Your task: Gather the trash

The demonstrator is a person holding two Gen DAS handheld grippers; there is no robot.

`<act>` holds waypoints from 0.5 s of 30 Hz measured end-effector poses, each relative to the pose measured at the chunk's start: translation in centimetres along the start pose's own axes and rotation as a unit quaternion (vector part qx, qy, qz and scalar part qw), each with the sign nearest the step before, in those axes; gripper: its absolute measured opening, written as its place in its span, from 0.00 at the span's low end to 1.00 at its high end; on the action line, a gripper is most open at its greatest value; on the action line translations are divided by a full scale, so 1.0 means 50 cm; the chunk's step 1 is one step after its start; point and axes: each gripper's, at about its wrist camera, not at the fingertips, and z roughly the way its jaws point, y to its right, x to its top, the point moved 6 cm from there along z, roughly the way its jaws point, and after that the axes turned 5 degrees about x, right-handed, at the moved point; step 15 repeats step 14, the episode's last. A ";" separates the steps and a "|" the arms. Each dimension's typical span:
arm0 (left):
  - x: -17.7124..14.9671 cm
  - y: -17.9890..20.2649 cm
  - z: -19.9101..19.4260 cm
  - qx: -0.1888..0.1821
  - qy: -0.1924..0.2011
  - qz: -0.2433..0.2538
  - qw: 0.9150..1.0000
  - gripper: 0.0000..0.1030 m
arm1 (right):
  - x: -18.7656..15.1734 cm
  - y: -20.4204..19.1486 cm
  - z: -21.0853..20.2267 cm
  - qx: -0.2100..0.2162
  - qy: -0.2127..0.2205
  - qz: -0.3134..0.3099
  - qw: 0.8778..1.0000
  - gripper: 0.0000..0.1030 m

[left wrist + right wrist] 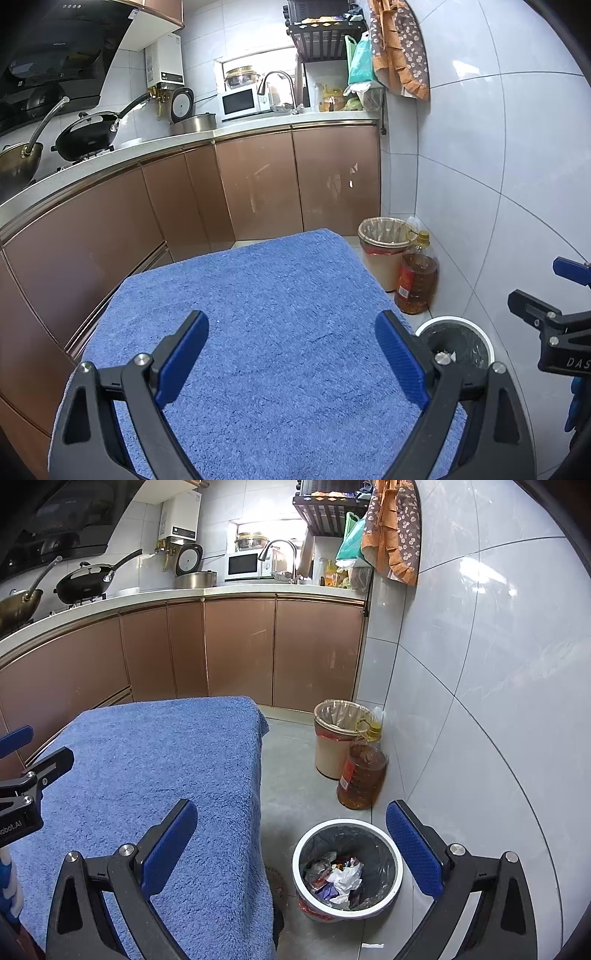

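Note:
A white trash bin (347,871) with a dark liner stands on the floor to the right of the blue-towelled table (155,775). Crumpled paper and wrappers (341,880) lie inside it. The bin also shows in the left wrist view (456,343), partly behind a finger. My left gripper (291,354) is open and empty above the towel (277,314), which is bare. My right gripper (291,845) is open and empty, over the table's right edge and the bin. Each gripper shows at the edge of the other's view.
A beige bin (338,738) with a clear liner and a large oil bottle (362,771) stand by the tiled wall. Brown cabinets (240,646) with a counter, woks, sink and microwave run along the back and left. A narrow floor strip (291,775) lies between table and wall.

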 end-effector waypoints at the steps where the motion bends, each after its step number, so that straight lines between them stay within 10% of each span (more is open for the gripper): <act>1: -0.001 0.000 0.000 -0.001 -0.001 0.000 1.000 0.89 | 0.000 0.001 0.000 0.000 0.000 0.000 1.000 1.00; 15: -0.006 -0.006 0.001 -0.008 -0.007 -0.005 1.000 0.89 | -0.001 0.003 0.000 -0.002 0.001 0.000 1.000 1.00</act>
